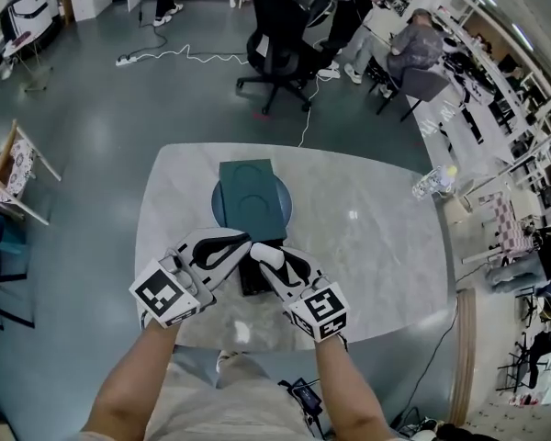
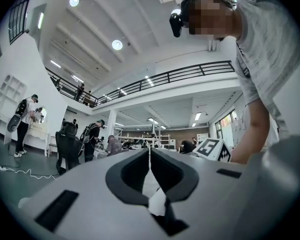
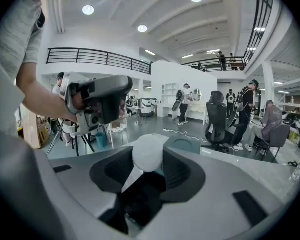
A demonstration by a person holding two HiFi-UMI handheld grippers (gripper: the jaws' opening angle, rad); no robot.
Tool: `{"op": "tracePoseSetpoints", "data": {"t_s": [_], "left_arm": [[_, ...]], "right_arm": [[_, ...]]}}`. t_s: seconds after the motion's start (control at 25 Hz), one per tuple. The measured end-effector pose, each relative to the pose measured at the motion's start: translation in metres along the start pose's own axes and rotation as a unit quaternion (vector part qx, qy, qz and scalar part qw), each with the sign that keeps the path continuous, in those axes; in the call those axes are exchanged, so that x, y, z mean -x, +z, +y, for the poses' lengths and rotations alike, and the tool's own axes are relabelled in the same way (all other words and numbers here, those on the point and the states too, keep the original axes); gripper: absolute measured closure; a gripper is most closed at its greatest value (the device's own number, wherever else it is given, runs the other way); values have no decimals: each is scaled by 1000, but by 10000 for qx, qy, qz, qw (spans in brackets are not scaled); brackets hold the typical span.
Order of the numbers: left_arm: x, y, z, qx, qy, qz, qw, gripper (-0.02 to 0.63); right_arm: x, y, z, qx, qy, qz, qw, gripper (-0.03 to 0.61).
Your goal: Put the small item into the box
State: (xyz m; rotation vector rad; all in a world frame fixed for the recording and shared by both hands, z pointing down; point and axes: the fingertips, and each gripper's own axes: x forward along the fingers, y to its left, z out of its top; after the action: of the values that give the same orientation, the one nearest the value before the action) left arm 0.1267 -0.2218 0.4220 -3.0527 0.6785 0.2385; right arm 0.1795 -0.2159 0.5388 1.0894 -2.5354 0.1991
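A dark teal box (image 1: 248,196) stands on a round blue-grey base at the middle of the marble table (image 1: 376,246). Both grippers hover tip to tip just in front of it, over a flat black thing (image 1: 253,281). My right gripper (image 3: 149,160) is shut on a small white round item (image 3: 148,151), with the teal box (image 3: 187,144) just beyond it. In the head view the right gripper (image 1: 263,254) is on the right and the left gripper (image 1: 242,243) on the left. The left gripper (image 2: 149,158) has its jaws together, with a thin white sliver in the slit.
A clear plastic bottle (image 1: 433,182) stands near the table's right edge. Beyond the table are a black office chair (image 1: 280,49), a white cable on the floor (image 1: 184,55) and seated people at desks. A wooden frame (image 1: 14,168) stands on the left.
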Motion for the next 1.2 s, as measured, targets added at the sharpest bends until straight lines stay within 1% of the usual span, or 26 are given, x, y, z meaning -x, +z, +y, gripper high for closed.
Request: {"op": "tracePoseSetpoints", "data": {"t_s": [0.4,0.6,0.8,1.2], "left_arm": [[1,-10,2,66,-10,48,10000,591],[2,-14,1,92,-16,60,9999,591],[3,-17,2,131,-48,117,9998,591],[3,-17,2,107,-53,156,9998,591]], "right_arm": [[-24,-47,-2,196,44,721,9972,397],[-31,-67,-3,101,23,933,9956,396],[-38,-79,-5,38,-47,1120,9937,396],[-51,-110,-4,237,-26,1665,9857,396]]}}
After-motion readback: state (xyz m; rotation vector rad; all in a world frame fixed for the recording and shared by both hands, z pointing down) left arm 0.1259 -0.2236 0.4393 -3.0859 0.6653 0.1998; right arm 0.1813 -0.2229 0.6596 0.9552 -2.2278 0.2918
